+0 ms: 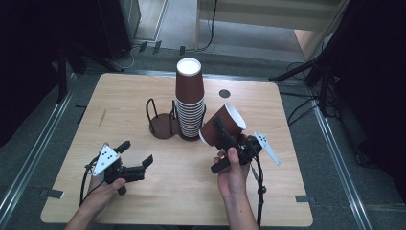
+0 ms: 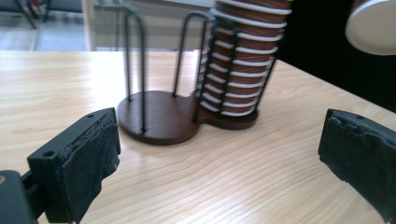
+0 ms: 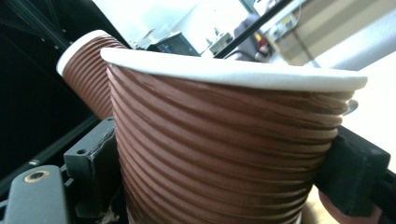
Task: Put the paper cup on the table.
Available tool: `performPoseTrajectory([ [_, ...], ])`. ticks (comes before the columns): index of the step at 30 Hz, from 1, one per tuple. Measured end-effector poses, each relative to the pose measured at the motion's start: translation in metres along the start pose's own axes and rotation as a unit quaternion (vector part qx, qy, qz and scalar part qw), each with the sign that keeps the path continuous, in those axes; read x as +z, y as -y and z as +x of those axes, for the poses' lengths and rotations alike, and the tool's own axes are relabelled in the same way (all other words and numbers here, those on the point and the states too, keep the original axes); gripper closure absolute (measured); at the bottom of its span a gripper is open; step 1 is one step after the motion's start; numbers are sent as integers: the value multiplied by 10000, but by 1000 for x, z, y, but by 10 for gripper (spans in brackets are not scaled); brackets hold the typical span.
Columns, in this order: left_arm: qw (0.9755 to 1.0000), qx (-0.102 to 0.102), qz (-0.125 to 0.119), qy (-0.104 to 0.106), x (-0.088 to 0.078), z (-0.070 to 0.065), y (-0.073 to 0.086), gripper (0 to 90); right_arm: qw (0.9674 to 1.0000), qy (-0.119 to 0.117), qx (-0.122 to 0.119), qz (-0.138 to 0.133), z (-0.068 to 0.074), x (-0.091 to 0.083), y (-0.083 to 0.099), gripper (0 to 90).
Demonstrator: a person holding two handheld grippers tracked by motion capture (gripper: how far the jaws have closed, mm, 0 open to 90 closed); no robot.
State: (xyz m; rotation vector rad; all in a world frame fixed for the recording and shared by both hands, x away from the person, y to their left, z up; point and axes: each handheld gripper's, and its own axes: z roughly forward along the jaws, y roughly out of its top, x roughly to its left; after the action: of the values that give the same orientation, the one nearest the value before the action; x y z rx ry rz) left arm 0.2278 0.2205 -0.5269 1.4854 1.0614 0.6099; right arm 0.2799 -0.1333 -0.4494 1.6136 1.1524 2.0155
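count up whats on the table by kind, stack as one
cup stacks: 1
loose cups, held off the table in the right gripper: 1
cup holders: 1
grippers, with the left gripper open: 2
total: 5

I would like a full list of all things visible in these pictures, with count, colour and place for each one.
Table: one, light wood, under everything.
Cup holder: one, dark brown base with black wire loops, table centre; its left bay holds nothing.
Cup stack: one, brown with white rims, in the holder's right bay.
Single cup: one, brown, white rim, tilted, held above the table.
Round mark: one, dark, far right of table.
Left gripper: black, open, near left.
Right gripper: black, clamped on the single cup.
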Motion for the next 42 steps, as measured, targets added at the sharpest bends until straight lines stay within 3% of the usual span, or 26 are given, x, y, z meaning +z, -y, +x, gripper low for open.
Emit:
performPoseTrajectory([
  [6, 9999, -14, 12, -168, -9, 14, 3, 0, 9961, 262, -793, -268, -3, 5, -1, 132],
  [11, 9993, -55, 46, -371, -15, 25, 7, 0, 9867, 408, -1501, -476, -8, 7, -2, 132],
  [16, 9985, -28, 102, -537, -21, 35, 10, 0, 9735, 583, -2123, -614, -11, 11, -2, 132],
  [24, 9971, -58, 148, -740, -33, 50, 15, 0, 9622, 789, -2531, -624, -22, 17, -6, 133],
  [31, 9951, -125, 116, -978, -41, 64, 16, 0, 9495, 975, -2917, -629, -35, 27, -9, 133],
  [35, 9935, -132, 142, -1119, -44, 72, 18, 0, 9454, 1124, -3000, -593, -45, 34, -10, 132],
  [41, 9916, -208, 117, -1275, -47, 81, 19, 0, 9332, 1342, -3289, -539, -64, 44, -9, 132],
  [42, 9913, -223, 113, -1291, -47, 82, 19, 0, 9292, 1368, -3390, -546, -68, 45, -8, 132],
])
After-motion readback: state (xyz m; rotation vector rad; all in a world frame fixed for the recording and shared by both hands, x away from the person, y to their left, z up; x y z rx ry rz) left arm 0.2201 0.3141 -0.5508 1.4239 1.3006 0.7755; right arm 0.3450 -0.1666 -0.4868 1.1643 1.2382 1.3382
